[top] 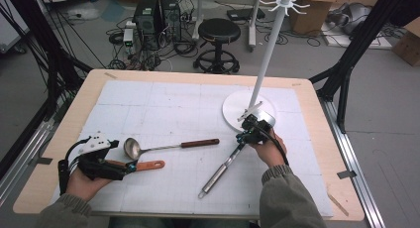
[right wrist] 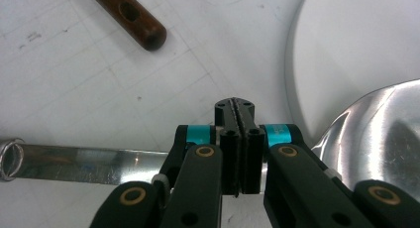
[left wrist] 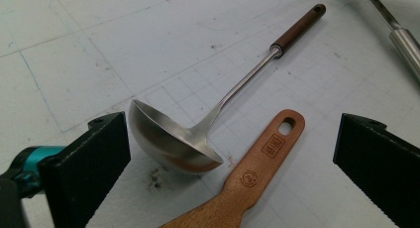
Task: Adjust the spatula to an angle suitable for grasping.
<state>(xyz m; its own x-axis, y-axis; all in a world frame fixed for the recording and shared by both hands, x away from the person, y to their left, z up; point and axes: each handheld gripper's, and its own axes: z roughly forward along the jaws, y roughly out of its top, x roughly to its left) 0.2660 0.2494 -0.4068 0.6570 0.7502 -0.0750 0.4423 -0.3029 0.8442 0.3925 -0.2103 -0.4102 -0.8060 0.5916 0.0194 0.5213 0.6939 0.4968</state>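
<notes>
Two grippers rest low over the mat: left gripper gapes around a wooden spatula handle, right gripper clamps a steel utensil beside the stand's base.

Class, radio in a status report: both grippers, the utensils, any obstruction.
Left gripper open over wooden spatula. Right gripper shut on steel utensil, by the rack base. Ladle lies beside the spatula.

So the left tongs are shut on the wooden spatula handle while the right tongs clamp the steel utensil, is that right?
Not quite. The left tongs stand open: the left gripper view shows the wooden spatula handle lying on the mat between the two jaws, touching neither. The rest holds: the right tongs are shut on the steel utensil.
</notes>
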